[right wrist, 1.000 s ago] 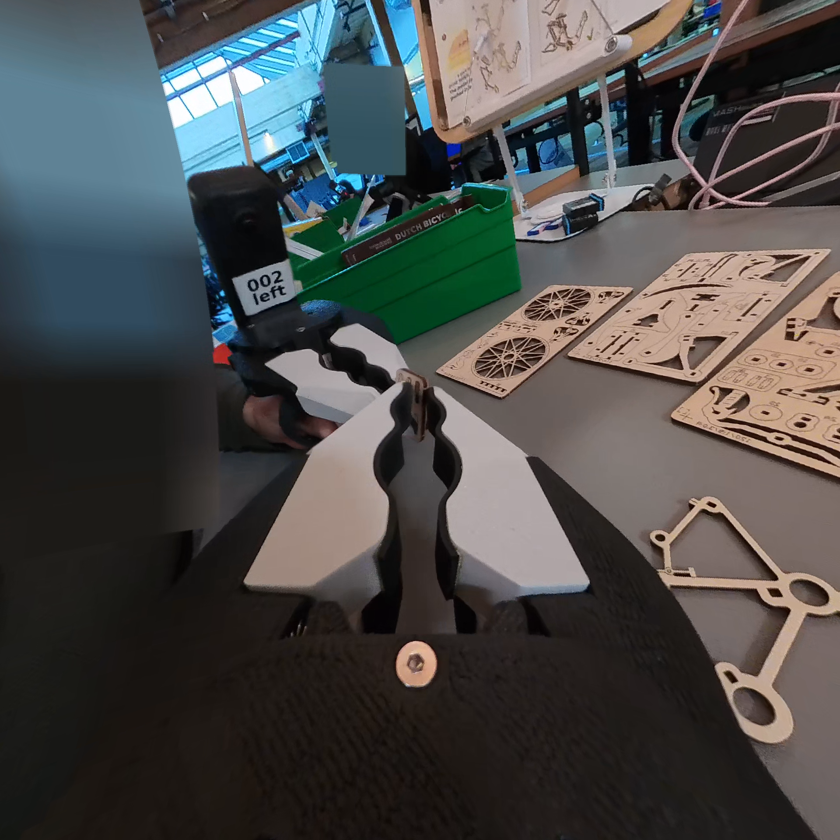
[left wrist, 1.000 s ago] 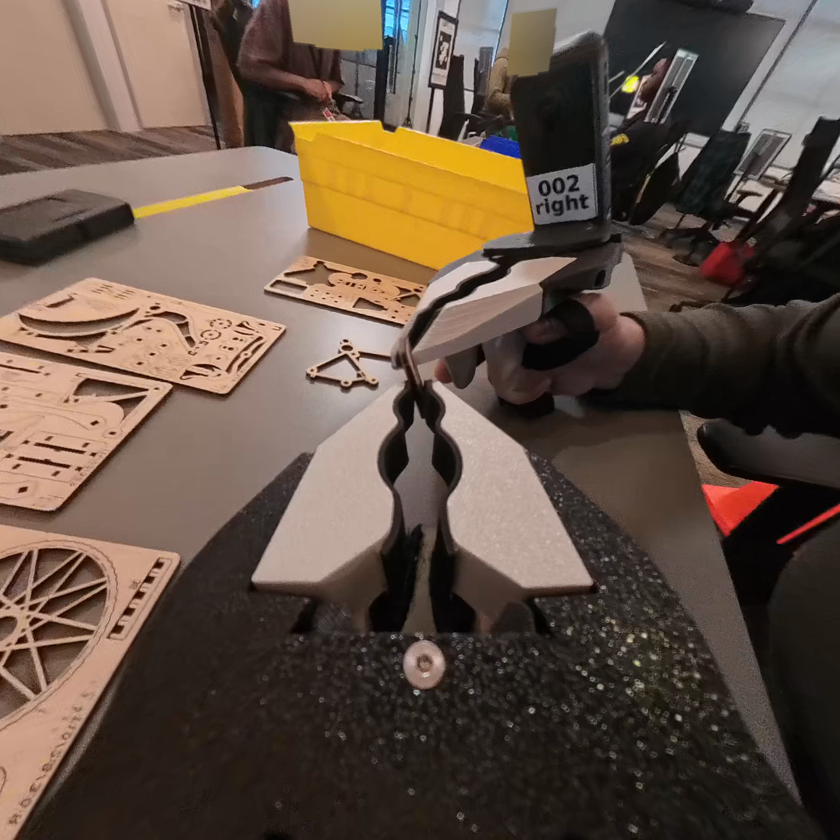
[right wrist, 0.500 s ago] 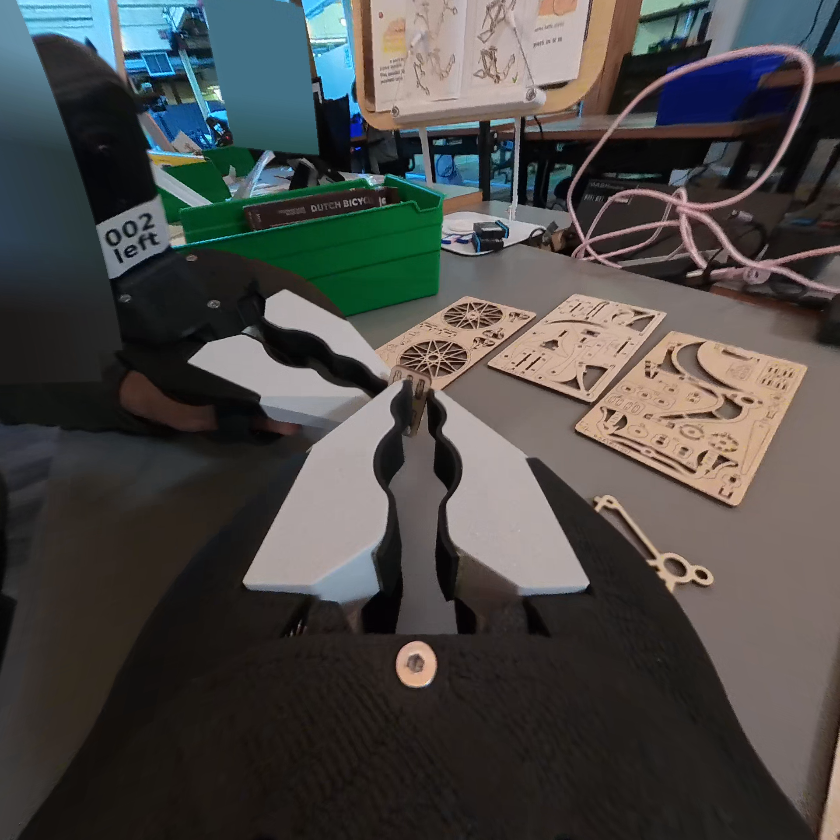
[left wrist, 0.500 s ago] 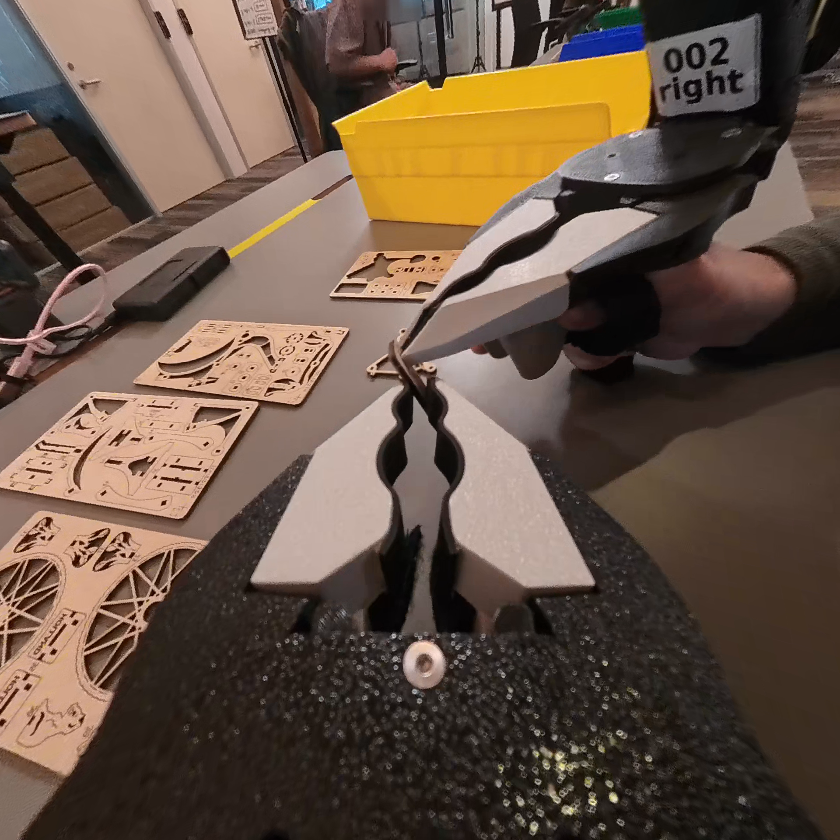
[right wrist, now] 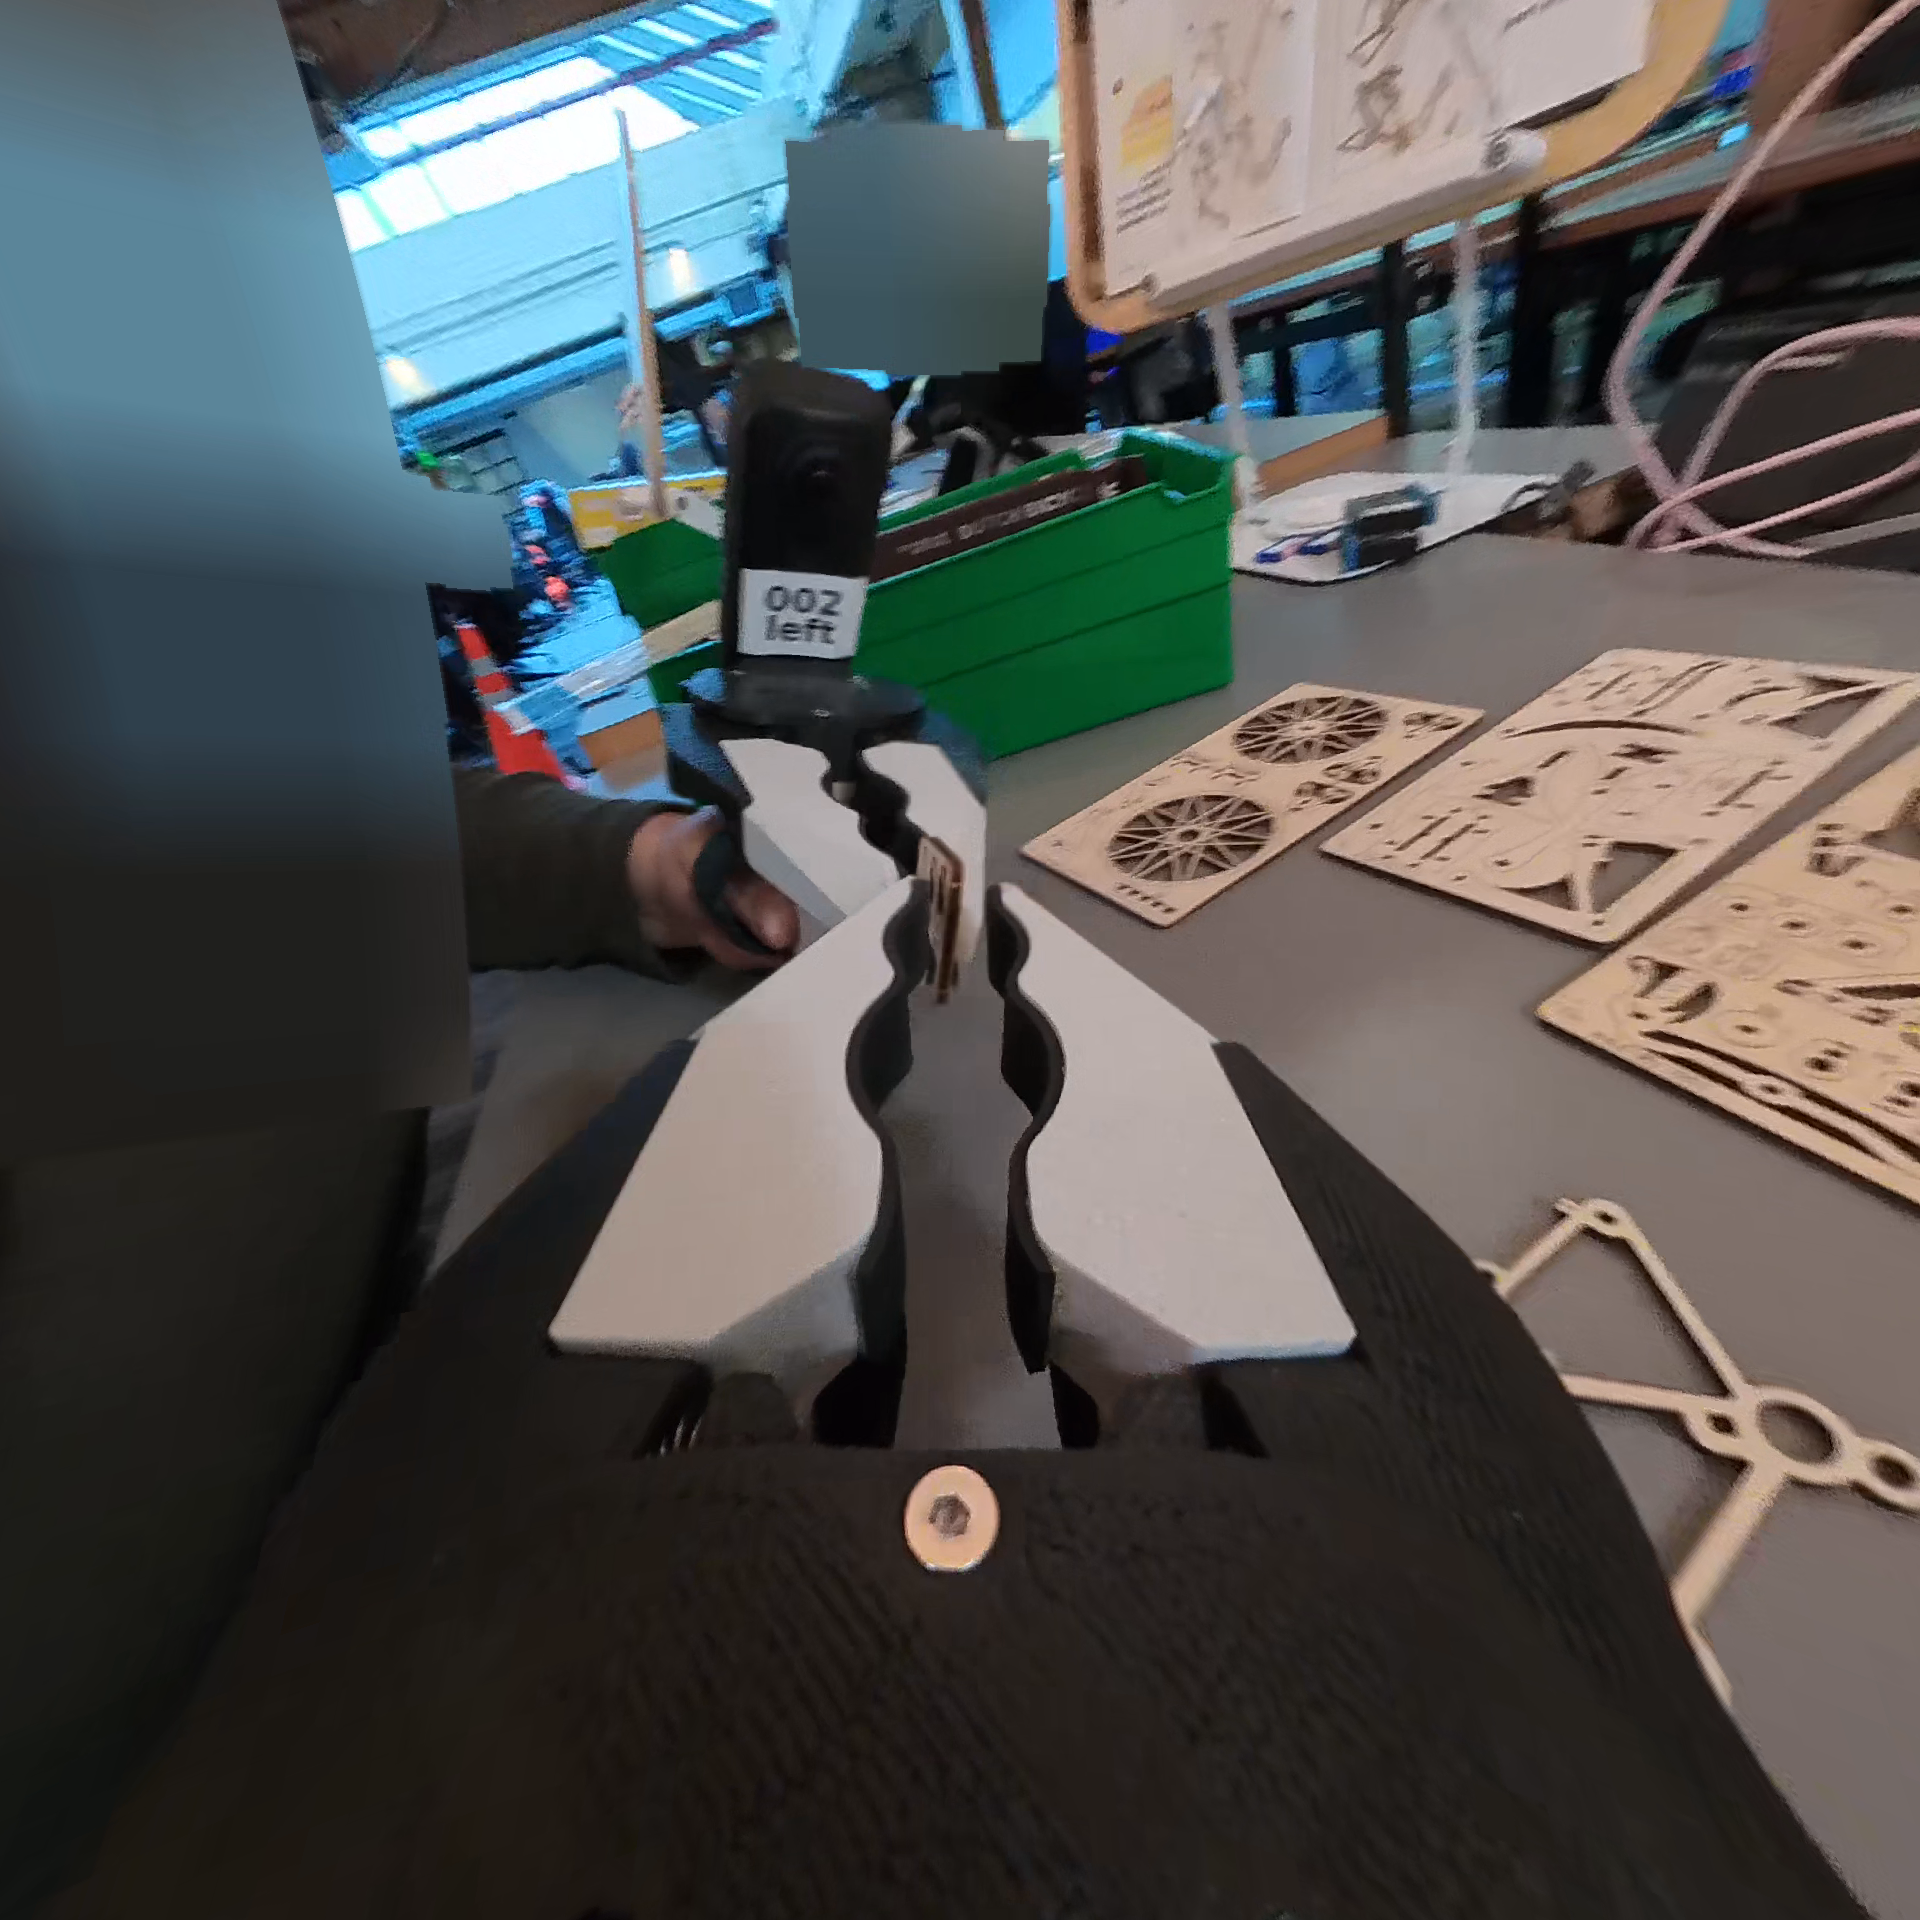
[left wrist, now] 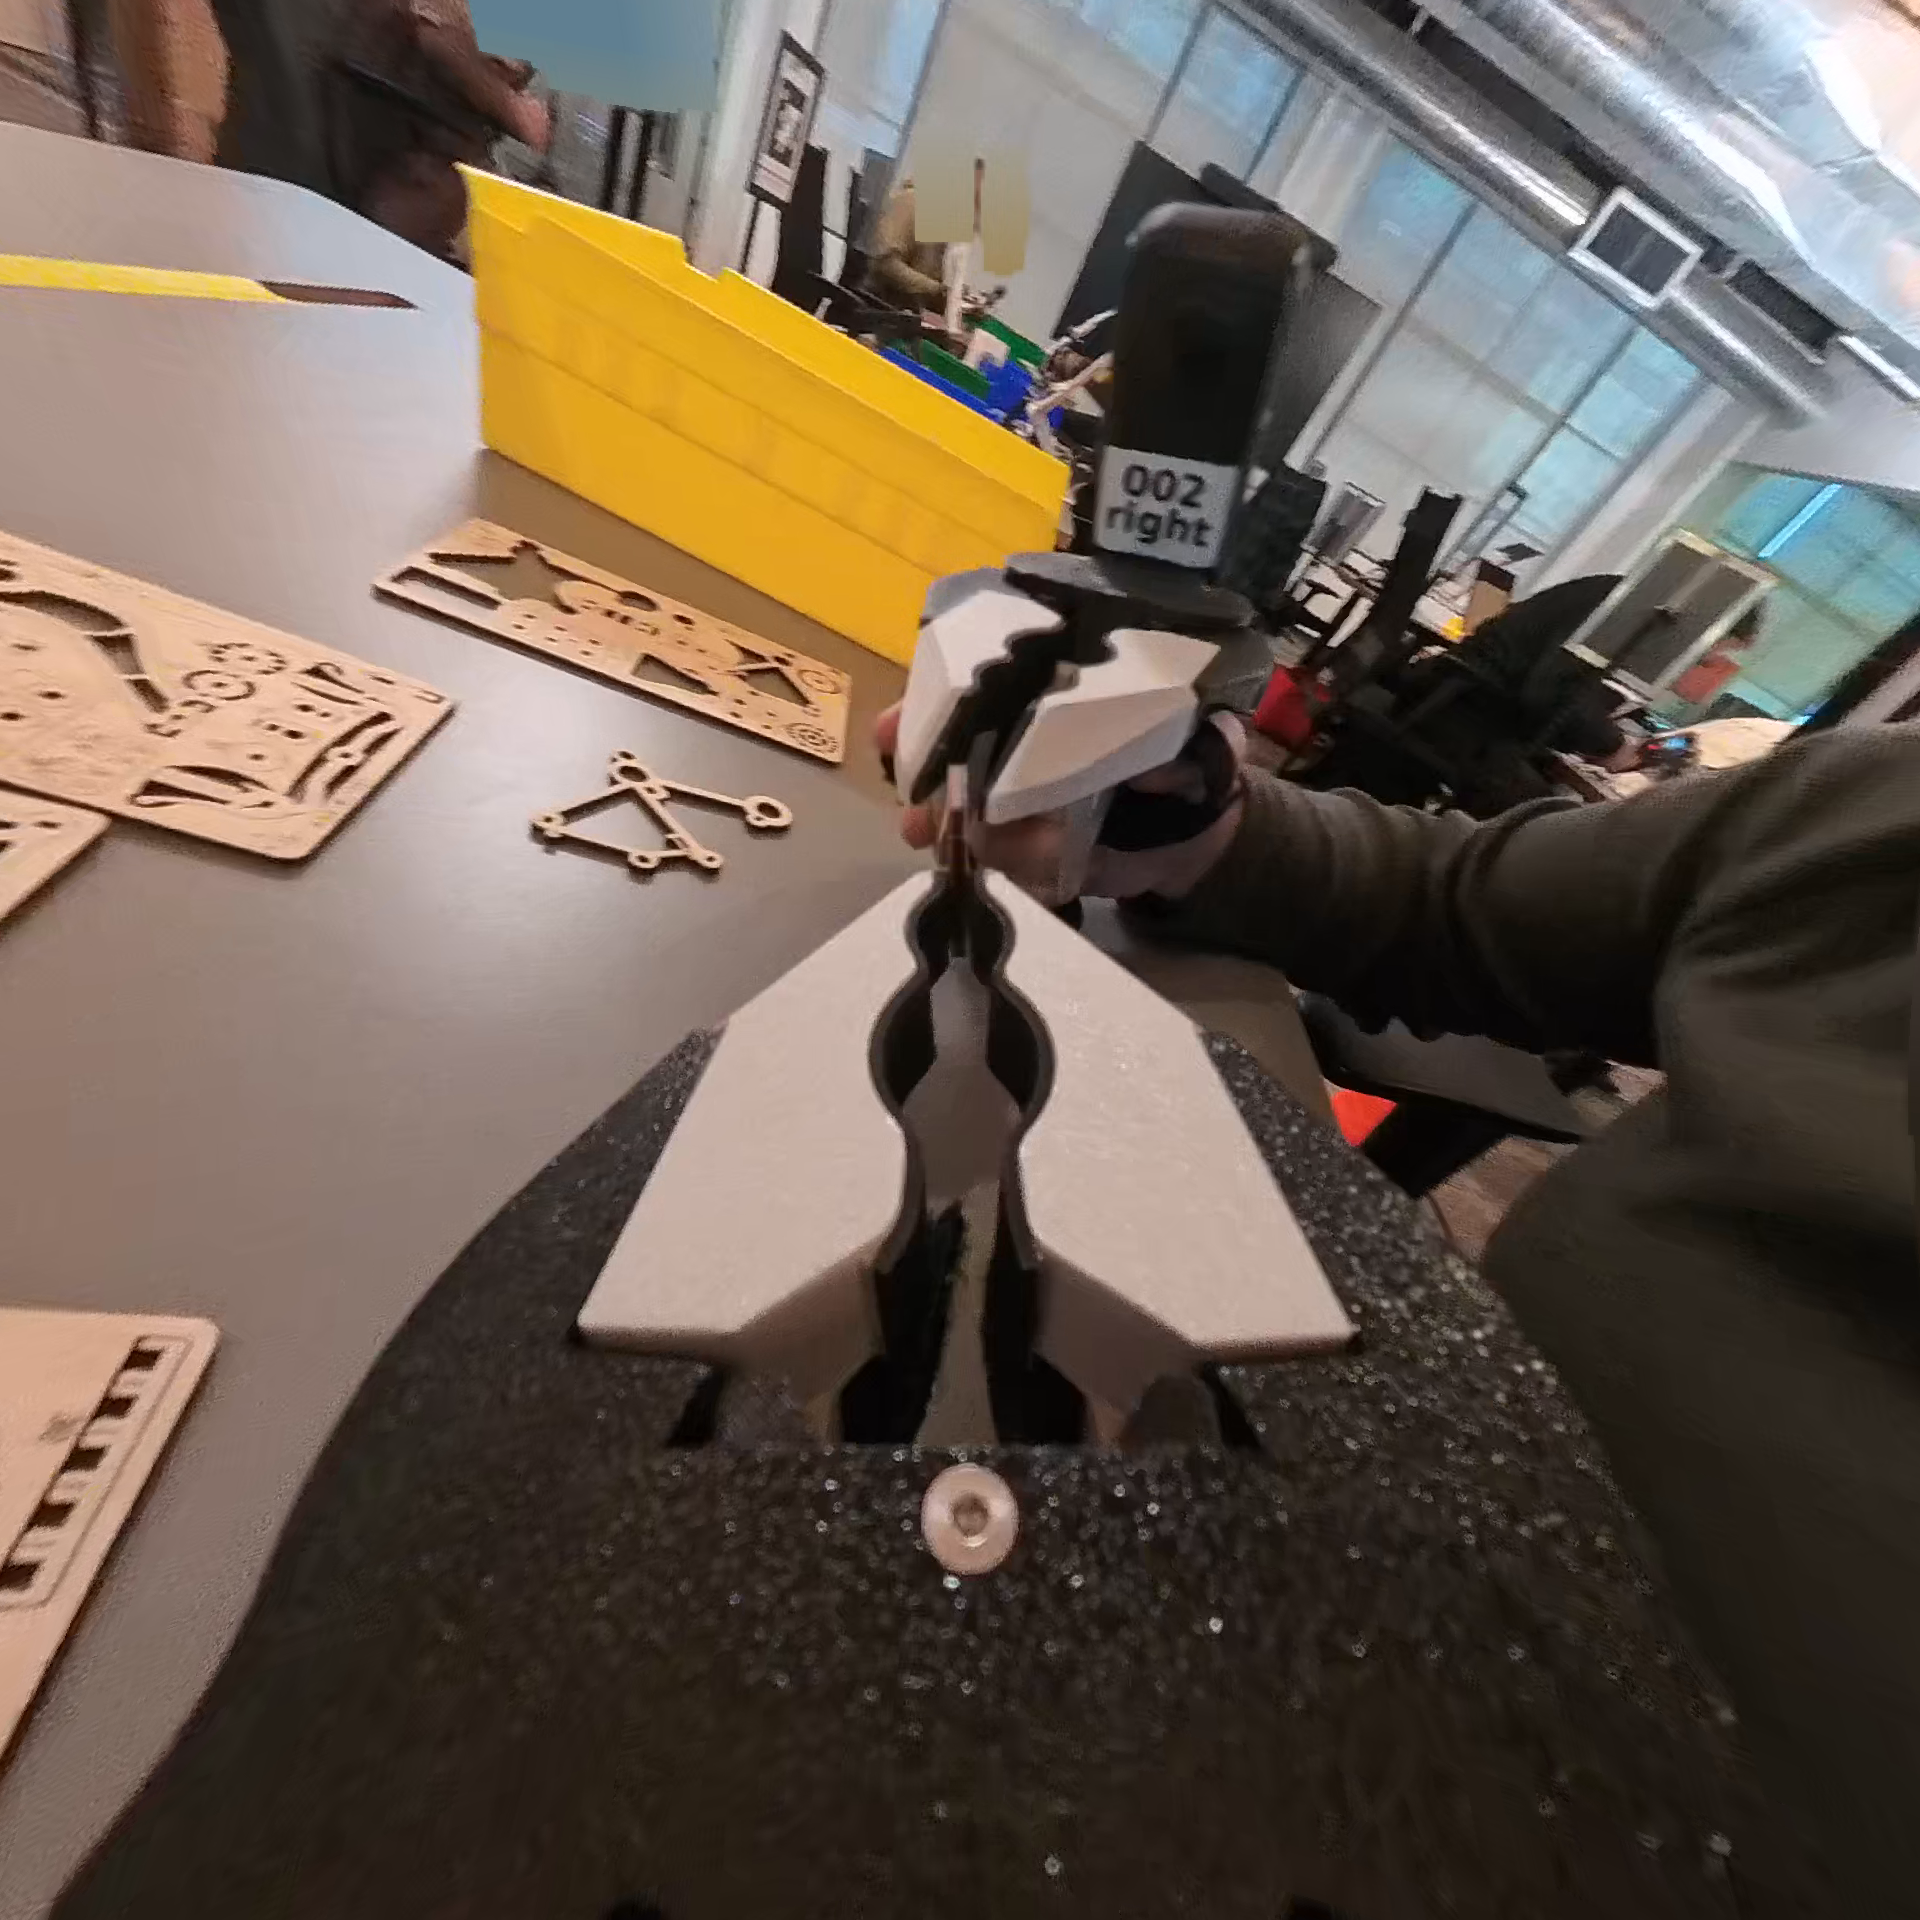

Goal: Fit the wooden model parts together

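Wooden model part: in the left wrist view, a thin tan sliver stands on edge at the very tips of the left gripper, its long axis running away from the camera toward the right gripper. The left gripper's fingers are nearly together at the tips and pinch the sliver. The right gripper faces it head-on, tip to tip, with its fingers a little apart around the far end of the piece; this view does not show whether they press on it. Left of the tips and beyond, a loose triangular frame piece lies flat on the dark worktop. Farther off sit laser-cut wooden sheets and a yellow bin. A dark sleeve fills the right side.

In the right wrist view, the part is a small flat tab held upright, long axis roughly vertical and tilted slightly, thin edge toward the camera. It lies against the inner face of the right gripper's left finger; the right finger stands clear of it, so the fingers are partly spread and not clamping. The left gripper grips it from behind. To the right lie three cut sheets and the frame piece; a green bin stands beyond.
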`<state>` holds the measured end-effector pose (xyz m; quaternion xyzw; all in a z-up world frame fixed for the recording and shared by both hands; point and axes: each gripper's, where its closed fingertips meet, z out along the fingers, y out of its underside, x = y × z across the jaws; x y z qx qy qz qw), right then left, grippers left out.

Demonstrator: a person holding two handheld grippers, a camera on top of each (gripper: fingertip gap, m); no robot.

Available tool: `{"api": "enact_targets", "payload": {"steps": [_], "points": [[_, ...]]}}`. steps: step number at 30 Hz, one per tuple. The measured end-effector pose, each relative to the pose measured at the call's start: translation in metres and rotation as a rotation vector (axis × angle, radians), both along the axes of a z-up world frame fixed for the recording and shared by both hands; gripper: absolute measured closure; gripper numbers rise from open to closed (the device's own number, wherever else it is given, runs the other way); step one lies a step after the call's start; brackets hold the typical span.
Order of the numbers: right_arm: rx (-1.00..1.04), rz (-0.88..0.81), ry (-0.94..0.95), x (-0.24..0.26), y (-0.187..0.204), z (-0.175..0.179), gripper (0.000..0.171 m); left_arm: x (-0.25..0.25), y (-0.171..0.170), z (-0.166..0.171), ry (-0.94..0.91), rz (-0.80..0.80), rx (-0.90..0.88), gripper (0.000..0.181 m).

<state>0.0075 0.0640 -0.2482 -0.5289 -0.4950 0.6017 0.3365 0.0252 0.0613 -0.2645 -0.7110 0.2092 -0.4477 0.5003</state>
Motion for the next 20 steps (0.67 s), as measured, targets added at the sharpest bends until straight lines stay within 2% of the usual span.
{"api": "enact_targets", "payload": {"steps": [4, 8, 10, 12, 14, 15, 18, 20], "points": [[-0.086, 0.140, 0.041, 0.007, -0.013, 0.005, 0.169, 0.009, -0.014, 0.003, -0.056, -0.128, -0.034, 0.181], [-0.014, 0.222, 0.099, 0.014, -0.026, 0.013, 0.170, 0.013, -0.026, 0.010, -0.073, -0.200, 0.012, 0.181], [0.129, 0.231, 0.147, 0.017, -0.037, 0.016, 0.165, 0.013, -0.031, 0.013, 0.011, -0.192, 0.148, 0.181], [0.345, 0.216, 0.194, 0.019, -0.049, 0.016, 0.158, 0.013, -0.039, 0.014, 0.170, -0.176, 0.388, 0.180], [0.585, 0.212, 0.229, 0.021, -0.063, 0.011, 0.159, 0.013, -0.049, 0.013, 0.325, -0.171, 0.623, 0.180], [0.692, 0.199, 0.229, 0.020, -0.067, 0.005, 0.165, 0.014, -0.054, 0.012, 0.383, -0.169, 0.711, 0.180], [0.898, 0.197, 0.227, 0.019, -0.078, -0.008, 0.170, 0.016, -0.061, 0.001, 0.508, -0.176, 0.852, 0.180], [0.939, 0.194, 0.235, 0.019, -0.080, -0.011, 0.170, 0.015, -0.064, -0.002, 0.541, -0.176, 0.897, 0.180]]}}
